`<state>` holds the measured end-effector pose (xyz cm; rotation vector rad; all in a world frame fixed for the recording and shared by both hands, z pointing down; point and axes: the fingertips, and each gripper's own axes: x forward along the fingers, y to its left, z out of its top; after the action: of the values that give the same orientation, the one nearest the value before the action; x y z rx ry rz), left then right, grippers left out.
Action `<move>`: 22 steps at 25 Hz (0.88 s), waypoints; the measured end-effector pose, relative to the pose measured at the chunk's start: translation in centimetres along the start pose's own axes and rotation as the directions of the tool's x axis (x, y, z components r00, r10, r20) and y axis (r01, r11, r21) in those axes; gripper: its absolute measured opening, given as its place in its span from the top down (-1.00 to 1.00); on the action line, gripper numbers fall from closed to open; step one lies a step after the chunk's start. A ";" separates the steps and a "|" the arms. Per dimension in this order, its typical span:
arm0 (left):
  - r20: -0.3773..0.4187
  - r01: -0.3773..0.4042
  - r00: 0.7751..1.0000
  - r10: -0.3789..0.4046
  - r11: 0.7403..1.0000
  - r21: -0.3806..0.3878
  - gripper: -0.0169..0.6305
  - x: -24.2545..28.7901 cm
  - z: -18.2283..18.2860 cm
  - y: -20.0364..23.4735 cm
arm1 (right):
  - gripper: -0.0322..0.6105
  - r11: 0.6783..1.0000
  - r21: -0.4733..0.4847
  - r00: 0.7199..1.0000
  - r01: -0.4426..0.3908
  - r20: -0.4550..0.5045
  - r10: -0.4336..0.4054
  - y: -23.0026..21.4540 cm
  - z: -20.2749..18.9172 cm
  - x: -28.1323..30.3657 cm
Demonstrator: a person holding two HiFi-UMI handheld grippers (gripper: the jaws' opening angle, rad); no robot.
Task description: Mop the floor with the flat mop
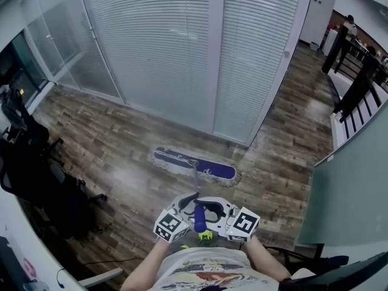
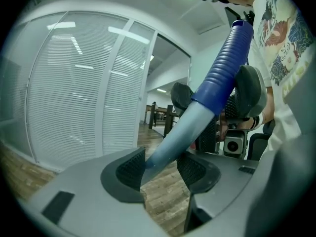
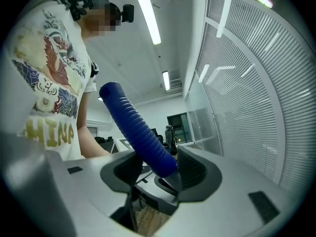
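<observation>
The flat mop head [image 1: 194, 165], a purple pad with a pale fringe, lies flat on the wooden floor [image 1: 121, 144] in front of a blinds-covered glass wall. Its thin pole [image 1: 196, 183] rises toward me and ends in a blue ribbed grip [image 1: 199, 218]. My left gripper [image 1: 187, 204] clamps the pale pole [image 2: 173, 132] just below the grip, and in the left gripper view [image 2: 160, 169] the pole sits between both pads. My right gripper [image 1: 213, 208] faces it from the other side. Its pads [image 3: 190, 169] close on the blue grip [image 3: 140, 132], seen in the right gripper view [image 3: 158, 172].
The glass partition with white blinds [image 1: 182, 53] runs across ahead of the mop. Black office chairs [image 1: 42, 180] crowd the left side. A dark railing [image 1: 357, 83] and a pale wall panel [image 1: 351, 193] stand at right. A person [image 1: 348, 26] stands far off.
</observation>
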<state>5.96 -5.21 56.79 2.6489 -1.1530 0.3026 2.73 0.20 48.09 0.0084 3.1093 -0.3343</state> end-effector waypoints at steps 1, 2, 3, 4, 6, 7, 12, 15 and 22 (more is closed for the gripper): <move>0.000 0.002 1.000 -0.002 1.000 -0.002 0.41 -1.0 -0.5 -0.8 | 0.26 1.000 -0.003 1.000 0.000 -0.006 0.000 1.4 -0.3 0.2; -0.002 0.004 1.000 -0.004 1.000 -0.002 0.41 -2.1 -1.0 -1.7 | 0.26 1.000 -0.010 1.000 -0.003 -0.013 0.002 2.9 -0.7 0.4; -0.007 0.007 1.000 -0.007 1.000 -0.001 0.41 -3.2 -1.5 -2.6 | 0.26 1.000 -0.020 1.000 -0.005 -0.024 0.004 4.4 -1.1 0.6; -0.010 0.011 1.000 -0.011 1.000 0.001 0.41 -4.4 -2.1 -3.5 | 0.26 1.000 -0.027 0.999 -0.005 -0.037 0.004 5.9 -1.5 0.9; -0.009 0.018 1.000 -0.018 1.000 0.000 0.41 -7.0 -3.2 -5.4 | 0.26 0.999 -0.033 0.998 -0.004 -0.057 0.002 9.1 -2.5 1.5; -0.004 0.021 1.000 -0.021 1.000 -0.002 0.41 -8.3 -3.7 -6.3 | 0.26 0.999 -0.033 0.998 -0.002 -0.062 0.000 10.7 -3.0 1.8; -0.017 0.054 0.998 -0.054 0.998 0.020 0.41 -13.1 -6.5 -9.9 | 0.26 0.995 -0.103 0.999 -0.007 -0.036 0.004 16.9 -5.2 2.9; -0.045 0.068 0.997 -0.066 0.997 0.042 0.40 -14.7 -8.2 -10.6 | 0.26 0.993 -0.119 0.999 -0.005 -0.048 -0.001 18.8 -6.7 3.7; -0.030 0.078 0.997 -0.077 0.995 0.066 0.41 -15.4 -8.6 -10.2 | 0.25 0.997 -0.074 0.999 0.025 -0.033 -0.027 18.9 -7.2 4.6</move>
<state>2.41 14.63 59.27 2.7306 -1.0466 0.3679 -1.85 20.17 51.03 -0.0273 3.1557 -0.2218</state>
